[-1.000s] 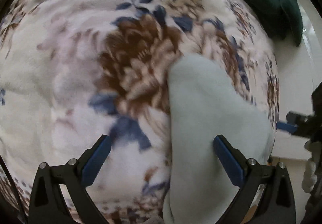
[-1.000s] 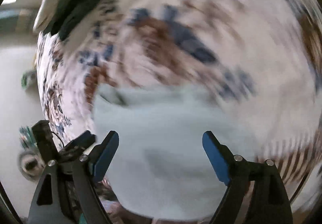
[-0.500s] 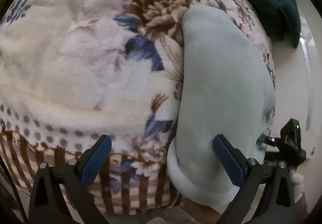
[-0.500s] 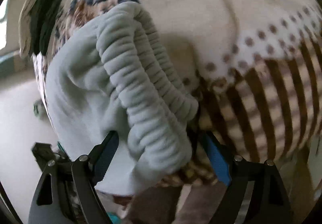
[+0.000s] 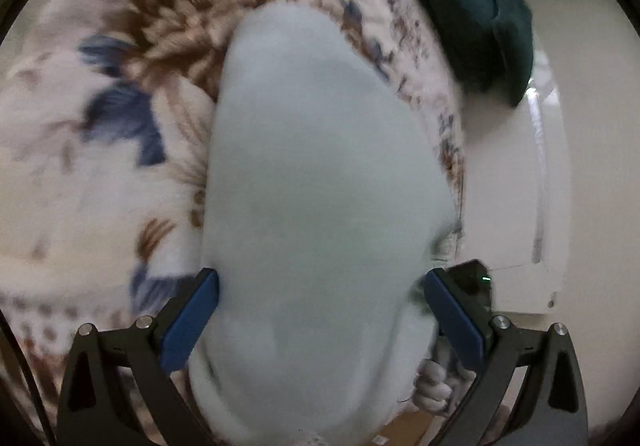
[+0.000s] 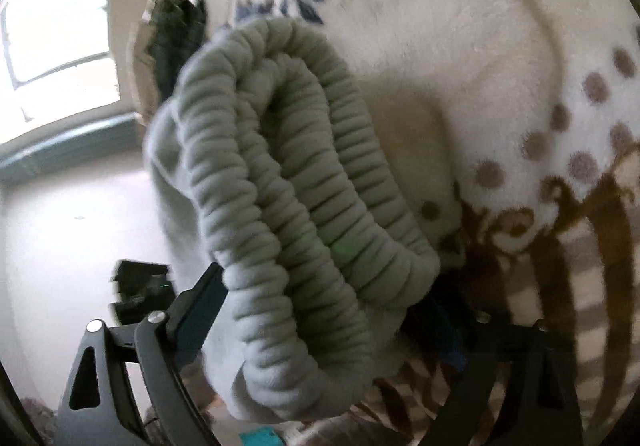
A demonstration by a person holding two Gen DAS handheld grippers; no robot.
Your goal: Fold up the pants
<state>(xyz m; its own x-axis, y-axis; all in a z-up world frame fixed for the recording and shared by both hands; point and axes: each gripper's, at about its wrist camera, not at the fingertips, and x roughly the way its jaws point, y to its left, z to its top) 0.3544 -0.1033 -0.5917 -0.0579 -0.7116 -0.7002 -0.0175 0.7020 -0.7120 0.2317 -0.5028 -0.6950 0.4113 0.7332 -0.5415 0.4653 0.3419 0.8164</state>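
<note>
A fleecy floral blanket [image 5: 120, 133] in cream, brown and blue covers the bed; its border [image 6: 568, 230] carries brown dots and stripes. A dark teal cushion [image 5: 472, 17] lies at its far edge. Pale floor [image 5: 516, 181] runs beside it, and a bright window [image 6: 56, 25] shows beyond.

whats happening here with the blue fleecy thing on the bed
A person is folding pale blue fleece pants on a floral plush blanket, with a two-finger gripper in each hand. The left gripper straddles one end of the pants, jaws open. The right gripper is at the ribbed elastic waistband, which lies between its jaws; they have just been opening wider. No grip shows.
</note>
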